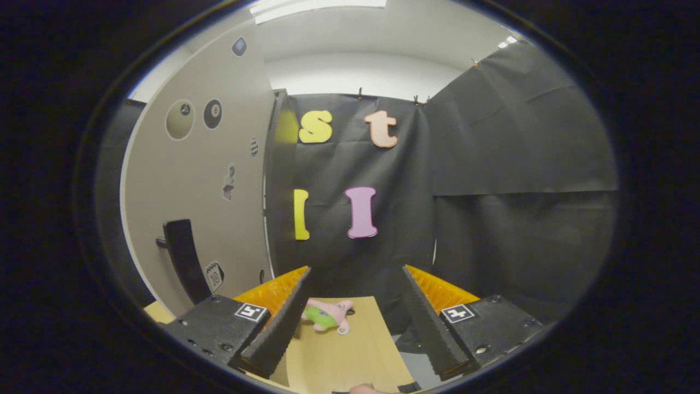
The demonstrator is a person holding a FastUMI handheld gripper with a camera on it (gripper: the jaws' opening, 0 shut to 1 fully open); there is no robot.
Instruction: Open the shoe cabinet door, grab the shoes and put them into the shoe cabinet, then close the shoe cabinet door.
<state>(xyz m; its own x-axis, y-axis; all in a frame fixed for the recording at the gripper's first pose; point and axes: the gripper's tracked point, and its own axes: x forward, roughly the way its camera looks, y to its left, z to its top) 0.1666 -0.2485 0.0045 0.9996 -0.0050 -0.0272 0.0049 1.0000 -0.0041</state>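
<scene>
- The gripper [355, 312] is held up above a pale wooden desk [350, 361], its two fingers spread well apart with nothing between them.
- Below and between the fingers, close to the left one, a small pink plush toy with a green patch [326, 316] lies on the desk; neither finger touches it.
- To the left of the gripper stands the shoe cabinet door [202, 180], a tall beige panel that looks swung out towards us, though I cannot tell how far it is open.
- A dark bar handle [183, 260] sticks out from the lower part of that door, just beyond the left finger's mount.
- Several stickers dot the door: two round ones [196, 117] near the top, a small one lower down and another near the handle's foot.
- Behind the desk hangs the black cloth wall [492, 175] of the booth, and above it a white ceiling with a light strip [317, 8].
- At the near edge of the desk a bit of a fingertip [365, 389] shows.
</scene>
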